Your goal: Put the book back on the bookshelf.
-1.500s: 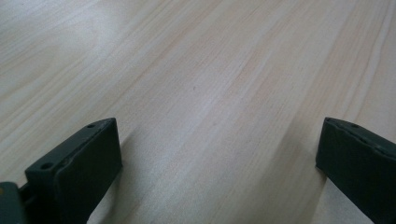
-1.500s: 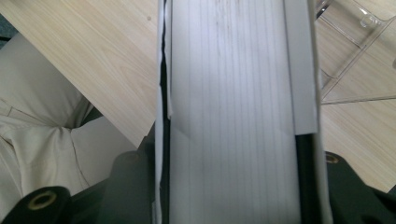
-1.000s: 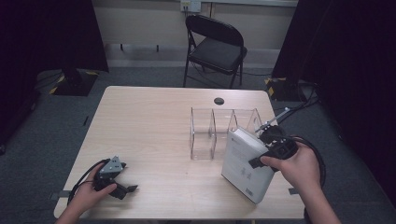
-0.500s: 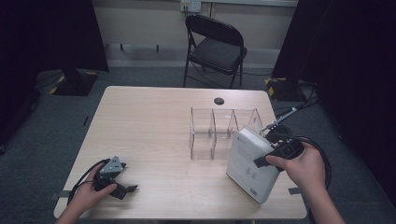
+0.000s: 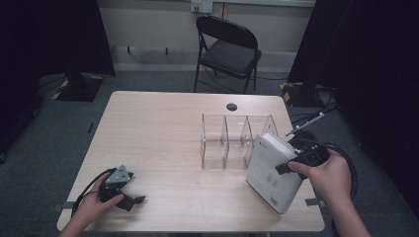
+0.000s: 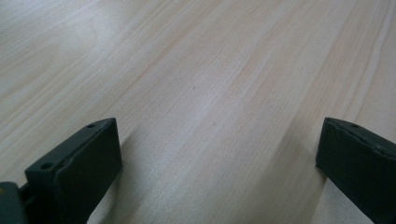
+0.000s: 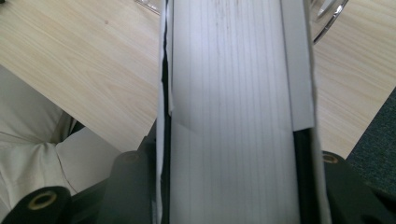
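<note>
Book (image 5: 272,170) — thick, white, stiff, likely heavy — sits clamped across its page edge in the right tool (image 5: 305,157); left tool (image 5: 118,187) rests apart on the tabletop (image 5: 163,133).

Before you lies a light wooden table (image 5: 163,128), its grain seen close in the left gripper view (image 6: 224,70). Near its far edge you see a small black round cable port (image 5: 231,106). Beyond the table a black folding chair (image 5: 228,49) stands on grey carpet (image 5: 49,143), facing you. On the pale wall behind it sits a white outlet (image 5: 201,6). Black curtains hang to your left (image 5: 49,34) and right (image 5: 365,59). Yellow-and-black tape (image 5: 62,92) marks the floor at the left.
</note>
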Demonstrator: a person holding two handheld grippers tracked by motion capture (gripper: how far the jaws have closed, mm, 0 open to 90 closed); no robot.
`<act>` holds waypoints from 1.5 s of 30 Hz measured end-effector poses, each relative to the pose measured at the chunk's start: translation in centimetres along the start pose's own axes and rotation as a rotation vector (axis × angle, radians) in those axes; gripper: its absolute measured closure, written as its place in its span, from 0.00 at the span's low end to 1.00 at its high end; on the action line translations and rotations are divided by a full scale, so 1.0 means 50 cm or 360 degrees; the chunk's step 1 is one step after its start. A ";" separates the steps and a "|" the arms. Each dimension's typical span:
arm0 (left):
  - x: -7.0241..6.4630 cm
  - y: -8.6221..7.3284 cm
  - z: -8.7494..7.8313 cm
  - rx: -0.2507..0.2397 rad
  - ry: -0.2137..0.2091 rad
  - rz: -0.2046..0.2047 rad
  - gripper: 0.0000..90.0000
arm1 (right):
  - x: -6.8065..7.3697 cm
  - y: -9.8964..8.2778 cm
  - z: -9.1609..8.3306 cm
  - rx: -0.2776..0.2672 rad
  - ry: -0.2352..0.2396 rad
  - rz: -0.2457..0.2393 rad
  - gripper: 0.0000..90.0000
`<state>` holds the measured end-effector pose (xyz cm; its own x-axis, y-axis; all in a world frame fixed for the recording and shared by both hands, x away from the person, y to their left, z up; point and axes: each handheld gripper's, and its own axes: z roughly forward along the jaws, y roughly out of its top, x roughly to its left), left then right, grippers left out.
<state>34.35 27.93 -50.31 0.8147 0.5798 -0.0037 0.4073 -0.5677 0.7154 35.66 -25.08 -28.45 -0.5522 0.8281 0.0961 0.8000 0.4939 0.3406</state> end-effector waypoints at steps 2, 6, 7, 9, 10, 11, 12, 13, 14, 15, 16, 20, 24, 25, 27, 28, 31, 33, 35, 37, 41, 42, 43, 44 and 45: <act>0.000 0.000 0.000 0.0000 0.0000 0.0000 0.00 | -0.004 0.000 0.002 -0.0009 -0.0007 0.0015 0.58; 0.000 0.000 0.000 0.0000 0.0000 0.0000 0.00 | -0.010 0.001 0.004 -0.0008 -0.0015 0.0032 0.58; 0.000 0.000 0.000 0.0000 0.0000 0.0001 0.00 | -0.010 0.001 0.004 -0.0004 -0.0017 0.0037 0.58; 0.000 0.000 0.000 0.0001 0.0000 0.0001 0.00 | -0.013 0.003 0.004 0.0001 -0.0028 0.0043 0.58; 0.000 0.000 0.000 0.0001 0.0000 0.0001 0.00 | -0.014 0.005 0.003 0.0002 -0.0031 0.0049 0.58; 0.000 0.000 0.000 0.0001 0.0000 0.0001 0.00 | -0.016 0.005 0.003 -0.0006 -0.0037 0.0046 0.58; 0.000 0.000 0.000 0.0001 0.0000 0.0001 0.00 | -0.016 0.007 0.002 0.0000 -0.0041 0.0062 0.58; 0.000 0.000 0.000 0.0001 0.0000 0.0001 0.00 | -0.018 0.007 0.002 -0.0006 -0.0041 0.0058 0.58; 0.000 0.000 0.000 0.0000 0.0000 0.0001 0.00 | -0.021 0.009 0.001 -0.0008 -0.0049 0.0074 0.58; 0.000 0.000 0.000 0.0001 0.0000 0.0001 0.00 | -0.024 0.009 -0.001 -0.0011 -0.0049 0.0071 0.58; 0.000 0.000 0.000 0.0000 0.0000 0.0000 0.00 | -0.025 0.011 -0.002 -0.0010 -0.0057 0.0082 0.58; 0.000 0.000 0.000 0.0000 0.0000 0.0001 0.00 | -0.030 0.016 -0.004 -0.0002 -0.0087 0.0098 0.58; 0.000 0.000 0.000 0.0000 0.0000 0.0001 0.00 | -0.036 0.021 -0.001 -0.0013 -0.0110 0.0093 0.58; 0.000 0.000 0.000 0.0000 0.0000 0.0000 0.00 | -0.035 0.024 -0.002 -0.0004 -0.0109 0.0116 0.58; 0.000 0.000 0.000 0.0000 0.0000 0.0000 0.00 | -0.034 0.027 -0.003 -0.0003 -0.0116 0.0154 0.58; 0.000 0.000 0.000 0.0000 0.0000 0.0001 0.00 | -0.035 0.029 -0.002 -0.0010 -0.0115 0.0143 0.58; 0.000 0.000 0.000 0.0000 0.0000 0.0001 0.00 | -0.038 0.033 -0.003 -0.0009 -0.0108 0.0159 0.58; 0.000 0.000 0.000 0.0000 0.0000 0.0000 0.00 | -0.037 0.037 -0.003 -0.0013 -0.0116 0.0177 0.58; 0.000 0.000 0.000 0.0000 0.0000 0.0001 0.00 | -0.041 0.039 -0.003 -0.0015 -0.0124 0.0188 0.58; 0.000 0.000 0.000 0.0000 -0.0001 0.0000 0.00 | -0.042 0.043 -0.003 -0.0006 -0.0132 0.0220 0.58; 0.000 0.000 0.000 0.0000 0.0000 0.0000 0.00 | -0.048 0.047 -0.005 -0.0014 -0.0147 0.0230 0.58; 0.000 0.000 0.000 0.0000 0.0000 0.0001 0.00 | -0.051 0.048 -0.005 -0.0028 -0.0152 0.0235 0.58; 0.000 0.000 0.000 0.0000 0.0000 0.0001 0.00 | -0.052 0.048 -0.006 -0.0028 -0.0147 0.0241 0.58; 0.000 0.000 0.000 0.0000 0.0000 0.0001 0.00 | -0.055 0.048 -0.008 -0.0032 -0.0139 0.0256 0.58; 0.000 0.000 0.000 0.0000 0.0000 0.0001 0.00 | -0.059 0.048 -0.007 -0.0046 -0.0137 0.0260 0.58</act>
<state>34.35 27.93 -50.31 0.8150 0.5795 -0.0037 0.4070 -0.5679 0.7154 39.13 -26.44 -27.56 -0.3923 0.9170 0.0721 0.8697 0.3442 0.3539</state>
